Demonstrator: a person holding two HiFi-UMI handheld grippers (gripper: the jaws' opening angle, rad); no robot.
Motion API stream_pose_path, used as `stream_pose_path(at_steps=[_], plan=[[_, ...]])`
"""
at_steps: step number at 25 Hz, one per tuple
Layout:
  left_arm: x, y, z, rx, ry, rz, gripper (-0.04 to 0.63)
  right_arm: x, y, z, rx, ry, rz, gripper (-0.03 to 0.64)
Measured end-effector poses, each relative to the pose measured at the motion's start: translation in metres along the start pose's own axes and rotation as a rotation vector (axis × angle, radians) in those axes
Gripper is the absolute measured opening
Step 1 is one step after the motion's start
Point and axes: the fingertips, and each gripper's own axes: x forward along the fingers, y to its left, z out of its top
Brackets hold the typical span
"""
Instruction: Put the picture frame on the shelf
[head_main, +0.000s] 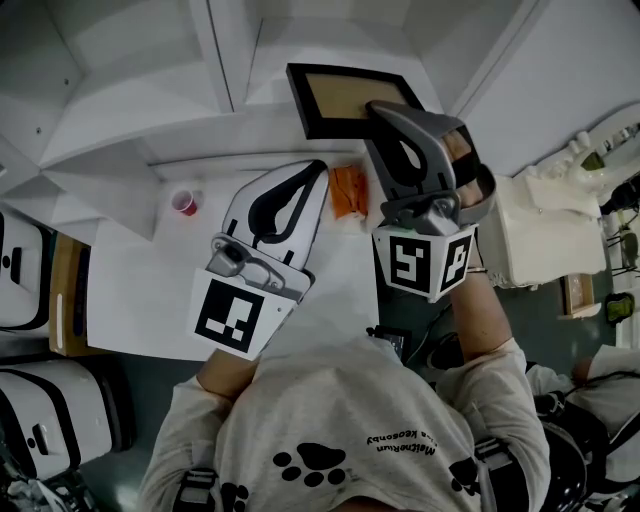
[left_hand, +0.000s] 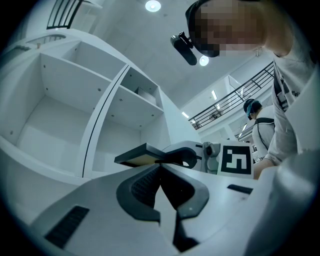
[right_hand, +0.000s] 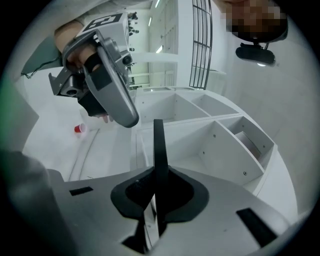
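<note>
The picture frame (head_main: 345, 97), black with a tan panel, is held up in front of the white shelf unit (head_main: 140, 90). My right gripper (head_main: 382, 110) is shut on the frame's right edge. In the right gripper view the frame (right_hand: 159, 145) stands edge-on between the jaws, with open shelf compartments (right_hand: 215, 145) behind it. My left gripper (head_main: 317, 168) hovers just left of the frame, jaws shut and holding nothing. In the left gripper view the frame (left_hand: 141, 156) lies nearly flat just beyond the fingertips, the right gripper (left_hand: 186, 156) clamped on it.
A small red cup (head_main: 184, 203) and an orange object (head_main: 347, 190) sit on the white table (head_main: 130, 290) below the shelf. A white appliance (head_main: 535, 225) stands at the right. Another person (left_hand: 262, 130) stands in the background.
</note>
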Motion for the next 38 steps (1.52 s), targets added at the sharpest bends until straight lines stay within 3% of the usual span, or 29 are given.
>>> stream_pose_path(at_steps=[18, 38], plan=[[0.024, -0.001, 0.000, 0.051, 0.010, -0.019, 0.020, 0.024, 0.021, -0.015, -0.109, 0.112, 0.133, 0.069], [0.059, -0.005, -0.012, 0.106, 0.029, -0.050, 0.020, 0.020, 0.026, -0.013, -0.029, 0.113, 0.243, 0.077]])
